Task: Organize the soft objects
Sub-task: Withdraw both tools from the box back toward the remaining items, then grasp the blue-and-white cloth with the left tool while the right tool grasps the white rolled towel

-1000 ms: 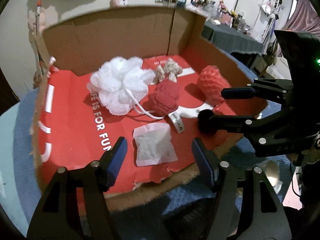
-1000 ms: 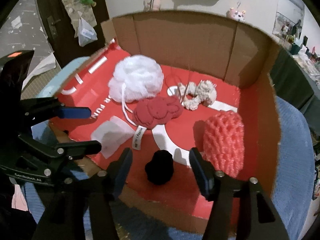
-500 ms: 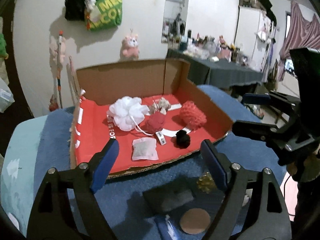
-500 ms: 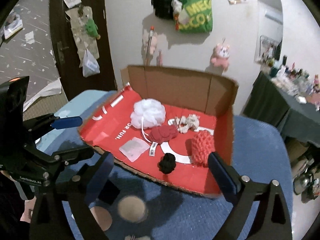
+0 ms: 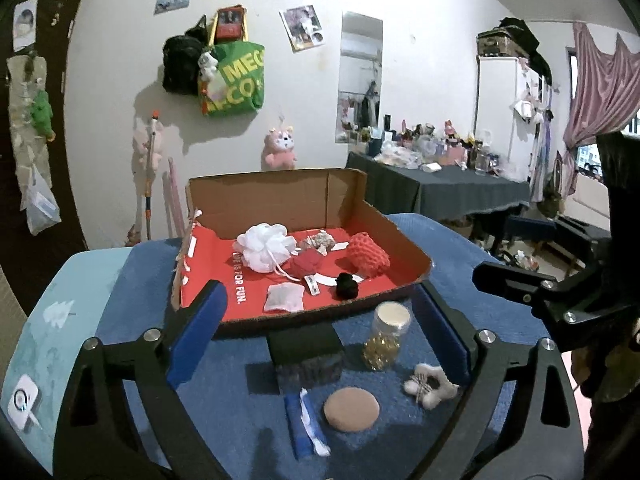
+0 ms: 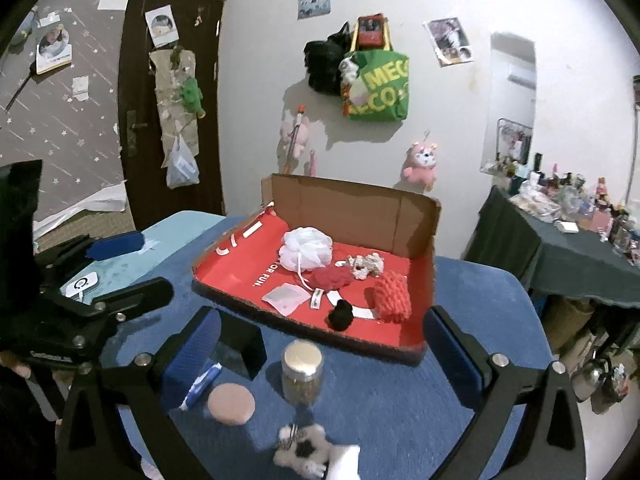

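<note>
Red cardboard lines the open box (image 5: 404, 236) that sits on the blue cloth (image 5: 452, 248) ahead of me, and most of the soft things lie inside it. From my left camera I see the white mesh puff (image 5: 264, 247) toward the back, the small cream plush (image 5: 320, 241) beside it, the red knitted piece (image 5: 307, 262) just in front with its white tag, the coral net sponge (image 5: 367, 255) near the box's right wall, the black pom-pom (image 5: 346, 286) near the front edge, and the flat white sachet (image 5: 284, 298) to its left.

Outside the box, on the cloth close to me, stand a black block (image 5: 306, 346) and a small jar (image 5: 387, 336) filled with gold beads. In front of them lie a blue-and-white tube (image 5: 306, 422), a round tan puff pad (image 5: 351, 408) and a fluffy white toy (image 5: 430, 384), all apart from one another.

My left gripper (image 5: 320, 332) has its jaws opening, spread wide around the near items with nothing gripped between them. My right gripper (image 6: 320, 344) is likewise opening, its blue pads (image 6: 192, 354) far apart; the jar stands in the gap untouched. Each tool shows at the edge of the other's view, both held short of the box.
</note>
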Tool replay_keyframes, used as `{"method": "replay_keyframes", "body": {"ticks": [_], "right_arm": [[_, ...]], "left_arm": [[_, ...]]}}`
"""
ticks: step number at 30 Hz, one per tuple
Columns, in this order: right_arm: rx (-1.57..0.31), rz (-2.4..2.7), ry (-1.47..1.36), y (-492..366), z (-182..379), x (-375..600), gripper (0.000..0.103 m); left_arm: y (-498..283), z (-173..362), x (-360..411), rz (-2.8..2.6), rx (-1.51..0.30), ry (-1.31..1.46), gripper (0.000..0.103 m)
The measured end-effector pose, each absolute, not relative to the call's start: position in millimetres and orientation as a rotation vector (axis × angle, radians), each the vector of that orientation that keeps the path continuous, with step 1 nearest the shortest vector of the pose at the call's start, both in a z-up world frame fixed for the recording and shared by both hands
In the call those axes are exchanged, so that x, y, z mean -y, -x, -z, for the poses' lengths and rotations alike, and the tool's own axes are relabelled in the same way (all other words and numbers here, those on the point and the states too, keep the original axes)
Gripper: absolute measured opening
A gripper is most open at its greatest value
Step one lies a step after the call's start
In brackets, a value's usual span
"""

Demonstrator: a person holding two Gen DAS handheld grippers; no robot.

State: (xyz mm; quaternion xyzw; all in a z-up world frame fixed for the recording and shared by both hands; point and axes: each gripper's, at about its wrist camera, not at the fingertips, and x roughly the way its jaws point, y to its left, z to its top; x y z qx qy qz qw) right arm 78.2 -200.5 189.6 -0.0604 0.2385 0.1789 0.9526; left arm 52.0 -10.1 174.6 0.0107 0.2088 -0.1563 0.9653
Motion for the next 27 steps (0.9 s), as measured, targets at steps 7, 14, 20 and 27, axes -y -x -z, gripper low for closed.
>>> {"method": "replay_keyframes", "body": {"ticks": [7,14,20,27], "right_arm": [[-0.444,-0.265,0.094,-41.0,-163.7,210.9,0.103],[-0.452,-0.229,0.024,-24.1,-134.4,222.5,0.103],[-0.504,-0.205,0.015,-31.3,-103.1,222.4,0.103],[-0.561,-0.187,0.025,-41.2,-71.1,217.8,0.103]], "left_arm": [[-20.7,-152.2,13.5,0.277,-0.389,-0.014,0.097],[-15.9,-123.5,15.2,0.265,-0.431,-0.009,0.097],[-21.5,-94.4,17.5,0.254,-0.498,-0.007,0.097],[-29.1,-65.1,18.7,0.231,-0.567,0.001,0.097]]}}
